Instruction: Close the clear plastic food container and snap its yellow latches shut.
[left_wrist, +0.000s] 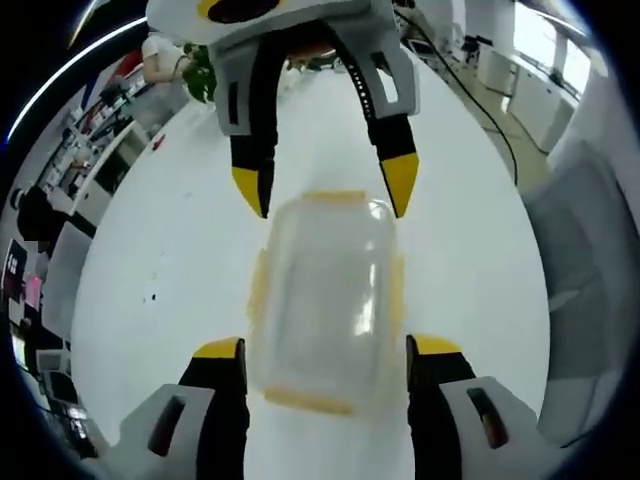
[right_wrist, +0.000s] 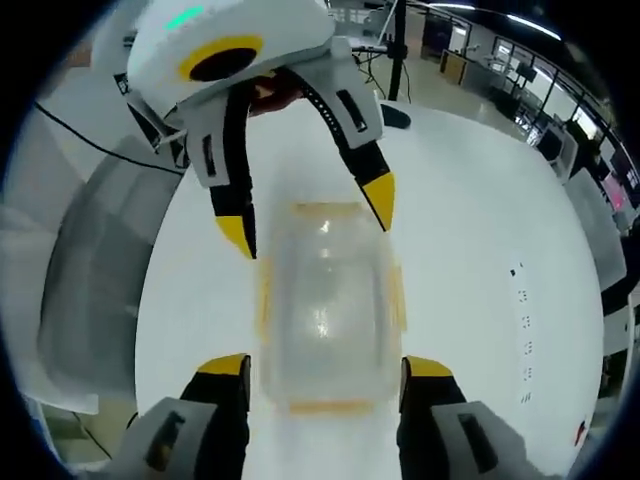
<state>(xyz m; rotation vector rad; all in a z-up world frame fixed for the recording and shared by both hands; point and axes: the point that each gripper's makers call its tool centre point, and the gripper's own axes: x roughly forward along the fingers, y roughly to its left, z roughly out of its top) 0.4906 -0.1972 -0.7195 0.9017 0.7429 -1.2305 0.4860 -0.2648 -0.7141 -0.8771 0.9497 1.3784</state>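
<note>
1. Sitting on a white table (left_wrist: 480, 250), the clear container (left_wrist: 325, 300) w/ lid on is lying betw. two grippers facing each other.
2. Risking a skid: pressing one yellow latch (left_wrist: 256, 285) w/o bracing opp. end could be pushing the light box sideways.
3. Left gripper (left_wrist: 325, 352) is straddling the near end, jaws spread, gripping nothing; whether touching, can't tell.
4. Right gripper (right_wrist: 325, 365) is doing likewise at the other end, jaws apart, empty, tips just beside the walls.
</note>
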